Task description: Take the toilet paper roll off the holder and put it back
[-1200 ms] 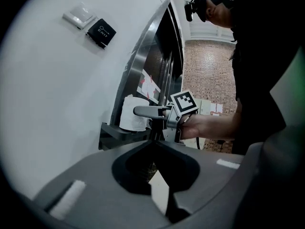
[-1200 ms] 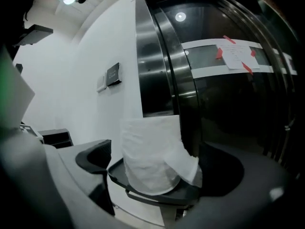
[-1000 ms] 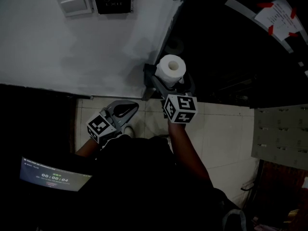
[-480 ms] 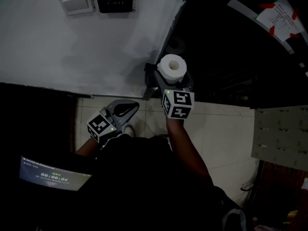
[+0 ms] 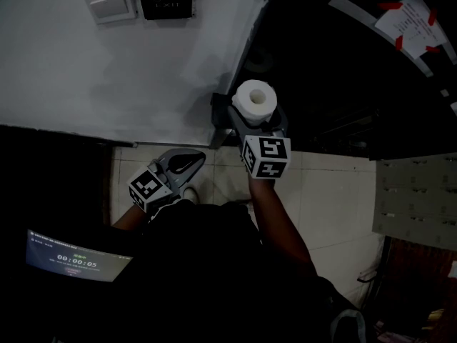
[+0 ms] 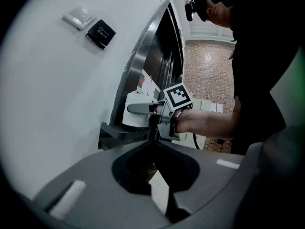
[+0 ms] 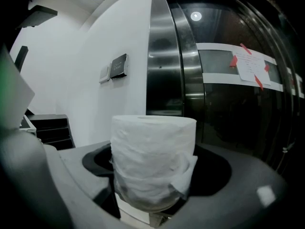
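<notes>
One toilet paper roll [image 7: 153, 147] upright between just-closing jaws of right claw [image 7: 157, 175]

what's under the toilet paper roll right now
A dark wall-mounted holder sits directly under the toilet paper roll. The roll and the right gripper, whose jaws have just been closing on it, hide any spindle and where the roll meets the holder.

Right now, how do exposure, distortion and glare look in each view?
Head view: underexposed, lower half near black, only the wall and roll read bright. Left gripper view: fisheye, black corners, foreground in shadow. Right gripper view: fisheye bends the door frame; a lamp reflection glints on the dark glass; roll sharp.
</notes>
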{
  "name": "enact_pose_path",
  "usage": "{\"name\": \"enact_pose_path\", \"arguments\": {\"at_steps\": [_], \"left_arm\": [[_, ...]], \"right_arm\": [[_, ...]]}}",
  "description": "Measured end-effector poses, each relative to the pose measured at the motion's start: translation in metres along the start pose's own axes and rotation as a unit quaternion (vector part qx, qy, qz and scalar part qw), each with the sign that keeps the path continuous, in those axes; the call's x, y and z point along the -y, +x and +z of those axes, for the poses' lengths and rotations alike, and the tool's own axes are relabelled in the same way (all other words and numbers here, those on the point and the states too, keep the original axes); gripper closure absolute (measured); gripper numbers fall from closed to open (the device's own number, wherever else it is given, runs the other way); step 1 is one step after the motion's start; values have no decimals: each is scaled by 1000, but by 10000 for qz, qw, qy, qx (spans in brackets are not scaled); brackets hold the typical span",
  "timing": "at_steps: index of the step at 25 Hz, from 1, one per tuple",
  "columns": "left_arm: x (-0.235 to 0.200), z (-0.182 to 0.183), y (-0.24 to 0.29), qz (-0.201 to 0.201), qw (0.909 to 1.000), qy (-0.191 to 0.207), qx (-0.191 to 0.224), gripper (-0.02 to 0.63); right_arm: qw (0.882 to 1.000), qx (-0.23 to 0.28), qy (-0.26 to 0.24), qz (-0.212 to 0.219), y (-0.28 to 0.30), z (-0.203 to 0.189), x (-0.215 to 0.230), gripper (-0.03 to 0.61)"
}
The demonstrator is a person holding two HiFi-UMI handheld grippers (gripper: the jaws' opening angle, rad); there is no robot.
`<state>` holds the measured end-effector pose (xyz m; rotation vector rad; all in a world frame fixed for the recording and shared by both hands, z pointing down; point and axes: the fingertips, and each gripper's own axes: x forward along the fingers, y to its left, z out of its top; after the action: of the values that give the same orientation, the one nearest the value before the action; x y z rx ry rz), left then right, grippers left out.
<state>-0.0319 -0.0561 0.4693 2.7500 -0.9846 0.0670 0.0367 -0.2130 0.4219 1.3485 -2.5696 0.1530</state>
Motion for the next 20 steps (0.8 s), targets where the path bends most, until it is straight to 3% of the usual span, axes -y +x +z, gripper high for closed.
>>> {"name": "enact_pose_path", "arguments": {"at_steps": [20], "left_arm": [[4, 0, 3, -129, 9999, 25, -40, 611]], "right_arm": [[9968, 227, 124, -761, -42, 5, 109, 130]]}}
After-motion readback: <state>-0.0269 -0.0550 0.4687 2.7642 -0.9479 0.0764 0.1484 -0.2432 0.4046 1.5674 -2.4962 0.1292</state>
